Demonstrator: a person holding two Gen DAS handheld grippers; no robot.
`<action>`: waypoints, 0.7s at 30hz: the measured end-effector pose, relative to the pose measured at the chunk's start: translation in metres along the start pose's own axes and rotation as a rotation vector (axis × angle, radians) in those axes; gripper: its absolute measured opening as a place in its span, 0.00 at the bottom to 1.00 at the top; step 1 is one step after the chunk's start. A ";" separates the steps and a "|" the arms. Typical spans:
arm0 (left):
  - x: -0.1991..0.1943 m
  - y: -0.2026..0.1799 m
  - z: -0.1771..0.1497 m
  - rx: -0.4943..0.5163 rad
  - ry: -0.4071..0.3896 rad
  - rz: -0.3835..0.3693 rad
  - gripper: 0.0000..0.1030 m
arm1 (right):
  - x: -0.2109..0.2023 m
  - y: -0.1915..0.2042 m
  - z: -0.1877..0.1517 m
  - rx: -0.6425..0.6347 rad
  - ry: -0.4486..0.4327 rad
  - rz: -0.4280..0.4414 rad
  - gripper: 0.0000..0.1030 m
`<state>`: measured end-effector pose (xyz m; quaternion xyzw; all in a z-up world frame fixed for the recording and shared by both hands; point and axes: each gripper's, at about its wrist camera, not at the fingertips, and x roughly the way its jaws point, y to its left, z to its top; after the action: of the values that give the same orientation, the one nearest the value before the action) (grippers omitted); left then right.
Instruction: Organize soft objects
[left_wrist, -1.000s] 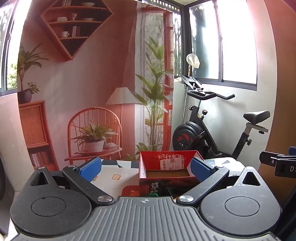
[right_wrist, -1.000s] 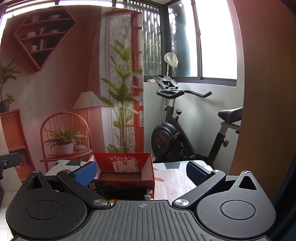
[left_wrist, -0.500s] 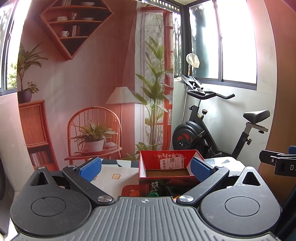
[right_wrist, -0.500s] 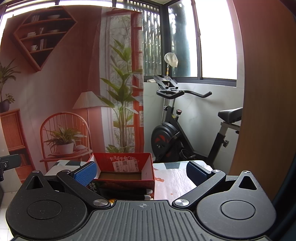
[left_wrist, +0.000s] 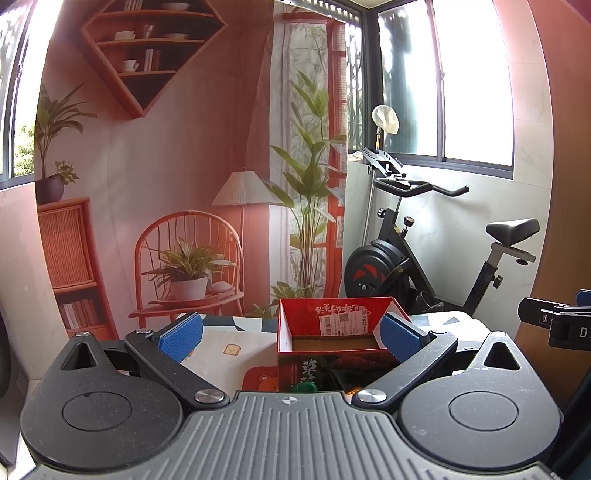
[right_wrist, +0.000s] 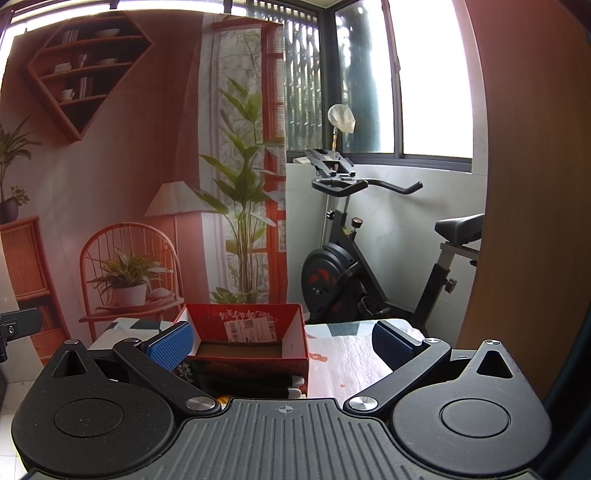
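Both the left hand-held gripper (left_wrist: 290, 334) and right hand-held gripper (right_wrist: 282, 341) hover released. The red box (left_wrist: 338, 334) sits at twelve o'clock on the worktop (right_wrist: 351, 360), with dark soft items (left_wrist: 334, 376) before it; descend squarely and pinch gently.

Open red box (left_wrist: 334, 338): top unobstructed, interior empty down to its cardboard floor, walls upright on all four sides. Surface (right_wrist: 347, 360): bare patterned cloth to the right of the box and, in the left wrist view, to its left. Dark soft items (right_wrist: 243, 382) lie against the box's near wall, blocking low approach there.
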<state>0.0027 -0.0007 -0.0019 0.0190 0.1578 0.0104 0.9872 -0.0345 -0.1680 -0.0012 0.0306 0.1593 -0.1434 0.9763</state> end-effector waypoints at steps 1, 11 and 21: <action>0.000 0.000 0.000 0.000 0.000 0.000 1.00 | 0.000 0.000 0.000 0.000 0.000 0.000 1.00; 0.000 0.000 0.000 0.000 0.001 0.000 1.00 | 0.001 -0.001 -0.001 0.000 0.001 0.000 1.00; 0.000 0.000 0.000 0.000 0.002 0.000 1.00 | 0.001 -0.001 -0.001 0.000 0.001 0.000 1.00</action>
<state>0.0031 -0.0005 -0.0015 0.0189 0.1585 0.0104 0.9871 -0.0338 -0.1689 -0.0023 0.0306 0.1600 -0.1435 0.9761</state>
